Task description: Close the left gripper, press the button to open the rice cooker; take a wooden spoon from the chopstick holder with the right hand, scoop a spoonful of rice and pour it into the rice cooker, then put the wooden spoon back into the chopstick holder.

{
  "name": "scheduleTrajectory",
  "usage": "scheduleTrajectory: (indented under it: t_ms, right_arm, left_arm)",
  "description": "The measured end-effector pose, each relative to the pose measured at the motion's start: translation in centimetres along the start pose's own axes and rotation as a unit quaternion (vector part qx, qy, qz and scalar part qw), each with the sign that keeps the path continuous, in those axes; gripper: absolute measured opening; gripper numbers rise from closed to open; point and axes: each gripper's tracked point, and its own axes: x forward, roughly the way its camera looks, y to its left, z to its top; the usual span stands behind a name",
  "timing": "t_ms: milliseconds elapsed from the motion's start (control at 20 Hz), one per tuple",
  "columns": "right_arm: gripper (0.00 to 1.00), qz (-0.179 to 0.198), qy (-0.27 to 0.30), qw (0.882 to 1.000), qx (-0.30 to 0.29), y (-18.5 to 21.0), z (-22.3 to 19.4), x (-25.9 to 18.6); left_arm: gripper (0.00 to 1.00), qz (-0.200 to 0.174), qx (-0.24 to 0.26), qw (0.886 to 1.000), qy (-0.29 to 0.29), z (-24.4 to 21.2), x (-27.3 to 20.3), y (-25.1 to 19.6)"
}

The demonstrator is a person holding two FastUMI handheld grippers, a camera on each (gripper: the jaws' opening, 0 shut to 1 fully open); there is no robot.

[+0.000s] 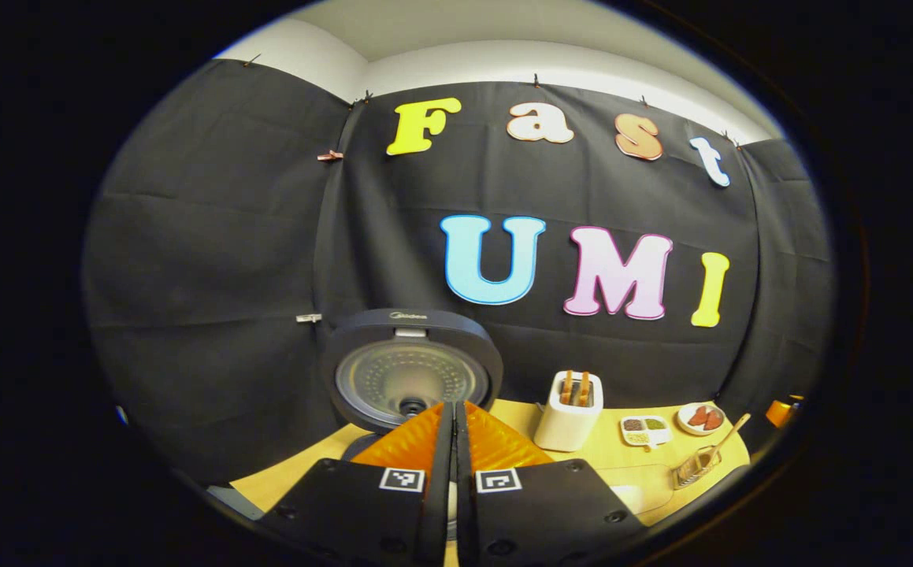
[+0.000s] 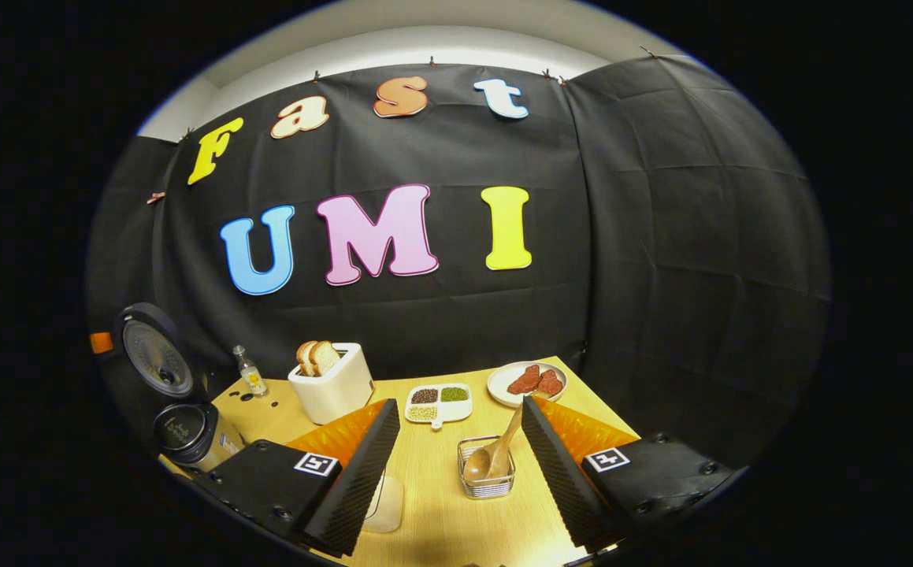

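The rice cooker (image 1: 413,378) stands open, its round lid raised toward the booth wall. My left gripper (image 1: 454,408) is shut with nothing between its fingers, its tips just in front of the cooker. In the right gripper view the cooker's pot (image 2: 187,429) sits at the far left with the lid (image 2: 155,358) up. The wire chopstick holder (image 2: 488,472) stands on the table with the wooden spoon (image 2: 495,455) leaning in it, bowl down. My right gripper (image 2: 460,409) is open, and the holder lies between and just beyond its fingers. The holder (image 1: 695,466) and spoon (image 1: 730,435) also sit at the lower right of the left gripper view.
On the wooden table (image 2: 440,512) are a white toaster (image 2: 332,383) with bread, a small bottle (image 2: 250,372), a divided dish of grains (image 2: 440,402) and a plate of meat (image 2: 527,381). A pale flat object (image 2: 387,504) lies by my right gripper's left finger.
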Motion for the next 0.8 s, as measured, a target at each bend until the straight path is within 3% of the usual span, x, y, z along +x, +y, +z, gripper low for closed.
scheduleTrajectory:
  t_ms: [150,350,800]
  right_arm:
    - [0.98,-0.006,0.012,1.0,0.008,-1.3,-0.5,1.8]
    - [0.98,-0.002,0.029,0.999,0.043,-2.6,-1.4,4.2]
    - [0.98,-0.021,0.111,0.99,0.087,-6.2,-7.4,11.3]
  left_arm:
    - [0.25,-0.015,-0.02,1.0,-0.001,-0.8,-0.7,-1.7]
    - [0.94,-0.016,-0.011,1.0,0.015,-2.1,-1.3,-3.6]
    - [0.95,0.031,0.014,0.997,0.068,-6.6,-2.5,-6.6]
